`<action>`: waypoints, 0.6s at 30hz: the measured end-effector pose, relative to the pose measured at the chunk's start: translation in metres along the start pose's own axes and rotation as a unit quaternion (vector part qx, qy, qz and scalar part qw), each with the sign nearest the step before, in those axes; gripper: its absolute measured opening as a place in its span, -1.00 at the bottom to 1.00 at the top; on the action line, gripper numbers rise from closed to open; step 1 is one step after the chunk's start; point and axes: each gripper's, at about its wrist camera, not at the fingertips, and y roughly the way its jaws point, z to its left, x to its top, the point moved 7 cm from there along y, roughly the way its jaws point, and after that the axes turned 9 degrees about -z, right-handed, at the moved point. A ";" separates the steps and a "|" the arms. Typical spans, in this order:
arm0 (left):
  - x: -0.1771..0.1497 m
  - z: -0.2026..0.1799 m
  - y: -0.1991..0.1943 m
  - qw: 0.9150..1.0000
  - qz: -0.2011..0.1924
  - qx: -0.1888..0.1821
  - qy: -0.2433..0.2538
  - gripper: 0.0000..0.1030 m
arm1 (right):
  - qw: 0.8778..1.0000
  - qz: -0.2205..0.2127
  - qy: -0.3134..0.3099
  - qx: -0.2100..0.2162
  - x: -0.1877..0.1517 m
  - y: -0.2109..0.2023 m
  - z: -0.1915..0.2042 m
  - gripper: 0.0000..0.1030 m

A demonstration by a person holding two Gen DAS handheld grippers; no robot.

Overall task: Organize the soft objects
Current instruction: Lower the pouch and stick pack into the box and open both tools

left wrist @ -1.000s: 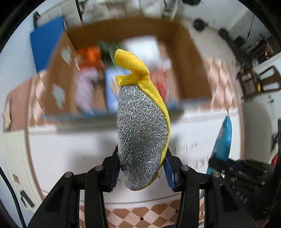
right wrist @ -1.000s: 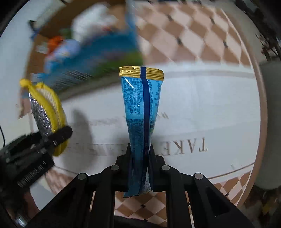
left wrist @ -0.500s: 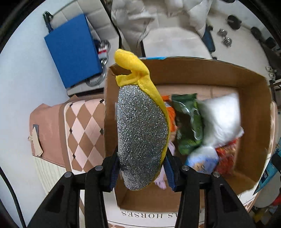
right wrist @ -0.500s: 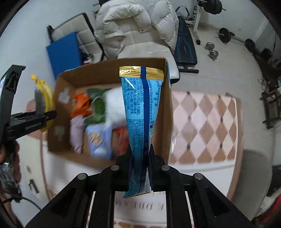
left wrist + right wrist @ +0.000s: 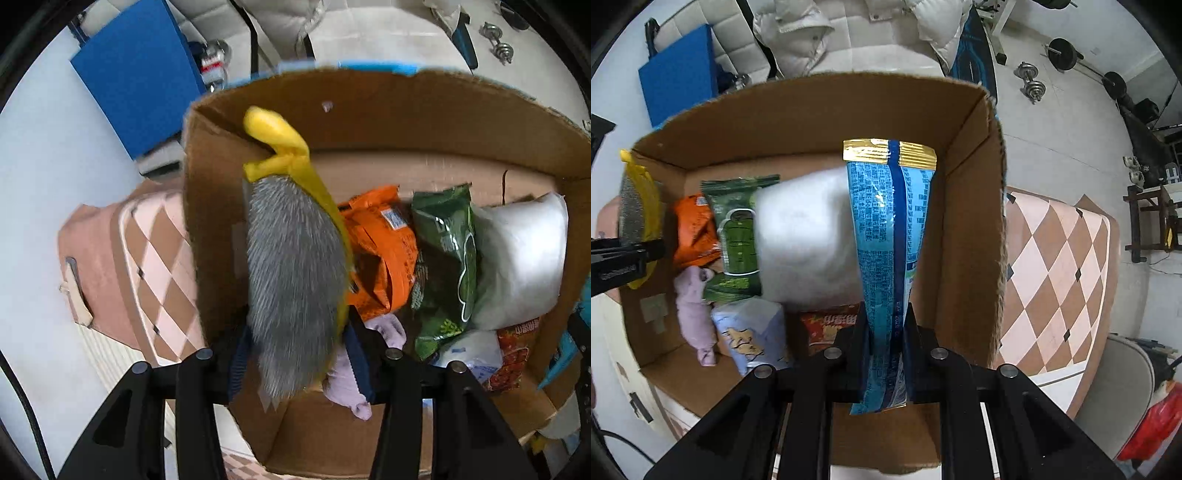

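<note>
My left gripper is shut on a yellow sponge with a silver glitter face, held upright over the left end of an open cardboard box. The sponge also shows in the right wrist view. My right gripper is shut on a blue snack packet with a gold top seal, held upright over the right end of the box.
Inside the box lie an orange packet, a green packet, a white pillow bag, a lilac soft toy, a pale blue packet and a red packet. A checked table lies beneath.
Both grippers have moved forward and closer to the box with their loads. The box now fills both views. The sponge looks blurred and slightly tilted.
</note>
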 end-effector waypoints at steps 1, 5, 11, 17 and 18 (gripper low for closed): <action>-0.001 -0.002 0.002 1.000 0.008 -0.014 -0.004 -0.09 | 1.000 0.009 0.000 -0.003 0.001 0.004 0.000 -0.63; 0.000 -0.007 -0.001 1.000 -0.002 -0.020 0.002 0.24 | 0.999 0.033 0.002 0.011 0.001 0.012 0.003 0.17; -0.002 -0.015 -0.019 0.998 -0.033 -0.053 -0.009 0.88 | 0.999 0.028 -0.011 0.023 0.000 0.003 0.014 0.62; -0.028 -0.019 -0.030 0.993 -0.065 -0.092 -0.037 0.94 | 0.999 0.010 -0.015 0.032 -0.007 -0.011 0.026 1.00; -0.030 -0.021 -0.032 0.992 -0.068 -0.096 -0.040 0.94 | 0.999 0.007 -0.013 0.034 -0.009 -0.015 0.028 1.00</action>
